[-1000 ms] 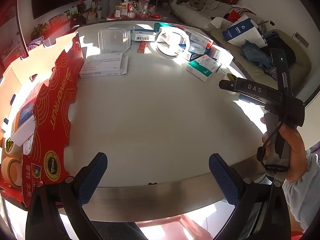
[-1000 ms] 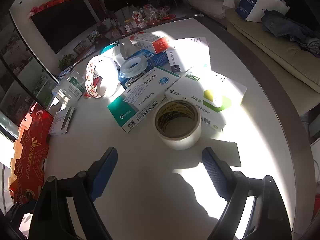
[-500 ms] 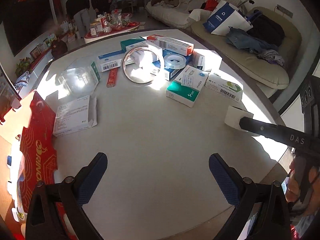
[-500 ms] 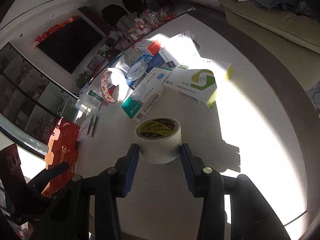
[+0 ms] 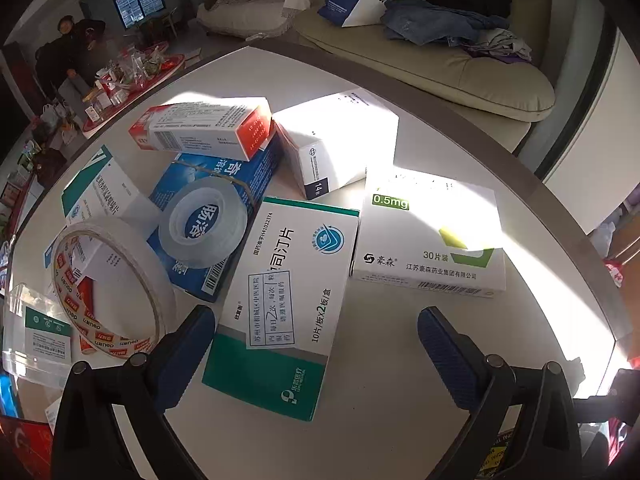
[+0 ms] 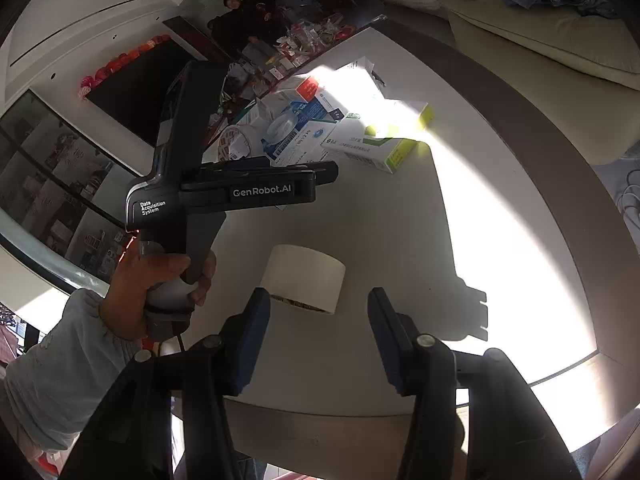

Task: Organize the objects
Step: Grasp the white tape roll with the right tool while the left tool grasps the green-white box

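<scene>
Tool, right (image 6: 318, 324): jaws opening, pads standing clear of the cream tape roll (image 6: 304, 278), which is sitting on the surface (image 6: 400, 220) just beyond the tips, toward 12 o'clock. Nothing is being gripped.

Tool, left (image 5: 312, 354): jaws wide apart, hovering over the teal-and-white medicine box (image 5: 284, 304), which is lying between the pads with neither one pressing on it.

Items ranging outward from that box: green-marked white box (image 5: 430, 236) at 2 o'clock; clear tape roll (image 5: 202, 228) resting on a blue box (image 5: 224, 184) at 10 o'clock; red-printed tape roll (image 5: 112, 284) standing on edge at 9 o'clock; red-ended carton (image 5: 204, 130) topping the pile at 11 o'clock.

Risks, as judged:
- Left pads closing on the flat box may be nudging the upright red-printed roll, sending it rolling.
- Dragging the teal box may be disturbing the stacked blue box and carton.
- Cream roll, sitting near the surface edge, may be getting knocked off by the retreating right tool.
</scene>
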Demonstrator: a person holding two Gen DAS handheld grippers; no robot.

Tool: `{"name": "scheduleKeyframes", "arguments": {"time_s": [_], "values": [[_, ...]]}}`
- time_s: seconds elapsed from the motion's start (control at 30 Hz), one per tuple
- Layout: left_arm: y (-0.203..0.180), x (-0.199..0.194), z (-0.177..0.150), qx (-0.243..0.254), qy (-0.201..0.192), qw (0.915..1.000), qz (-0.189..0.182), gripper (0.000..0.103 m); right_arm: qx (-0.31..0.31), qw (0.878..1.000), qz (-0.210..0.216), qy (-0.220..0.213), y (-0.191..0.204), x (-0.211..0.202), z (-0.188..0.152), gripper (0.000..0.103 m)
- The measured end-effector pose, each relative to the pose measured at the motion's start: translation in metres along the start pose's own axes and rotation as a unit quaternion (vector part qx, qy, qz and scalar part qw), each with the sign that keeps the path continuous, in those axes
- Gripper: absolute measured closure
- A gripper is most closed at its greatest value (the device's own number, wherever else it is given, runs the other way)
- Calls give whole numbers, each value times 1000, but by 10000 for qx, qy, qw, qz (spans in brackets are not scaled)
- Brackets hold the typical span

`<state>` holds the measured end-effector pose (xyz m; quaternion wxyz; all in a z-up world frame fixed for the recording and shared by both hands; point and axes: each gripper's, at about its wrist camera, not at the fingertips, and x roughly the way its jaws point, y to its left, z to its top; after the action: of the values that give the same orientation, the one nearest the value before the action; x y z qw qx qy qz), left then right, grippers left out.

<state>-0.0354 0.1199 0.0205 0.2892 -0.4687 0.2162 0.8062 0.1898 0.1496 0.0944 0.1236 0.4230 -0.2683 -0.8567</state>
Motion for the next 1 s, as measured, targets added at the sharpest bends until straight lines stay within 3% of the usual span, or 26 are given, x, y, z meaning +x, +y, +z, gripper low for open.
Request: {"name": "scheduleKeyframes", "arguments": {"time_s": [0.13,0.3,0.47,0.53,0.6,0.67,0.73,0.8,1.0], "values": [[-1,7,4,76,104,9999,-28,0,-501,9987,-85,-16,15,7,6,34],[5,14,8,-142,247,9987,-421,0,-1115,9935,-113,224,31,31,5,34],[3,16,11,-162,262,9987,-407,0,-1581,9853,-533,362,42,55,0,35],[2,17,12,-137,255,9987,-424,0,-1663,9830,-674,385,45,57,-1,47],[2,15,9,-125,149,9989,-433,2,-1557,9850,-653,360,42,56,-1,48],[6,10,5,-164,14,9988,-468,12,-1356,9888,-529,326,34,51,-1,48],[13,3,2,-313,-75,9973,-665,30,-957,9947,-266,279,20,43,0,48],[22,-1,-1,-552,-113,9946,-872,41,-493,9986,56,204,4,35,1,48],[33,2,2,-770,-61,9941,-759,39,-92,9996,202,158,-12,25,1,48]]}}
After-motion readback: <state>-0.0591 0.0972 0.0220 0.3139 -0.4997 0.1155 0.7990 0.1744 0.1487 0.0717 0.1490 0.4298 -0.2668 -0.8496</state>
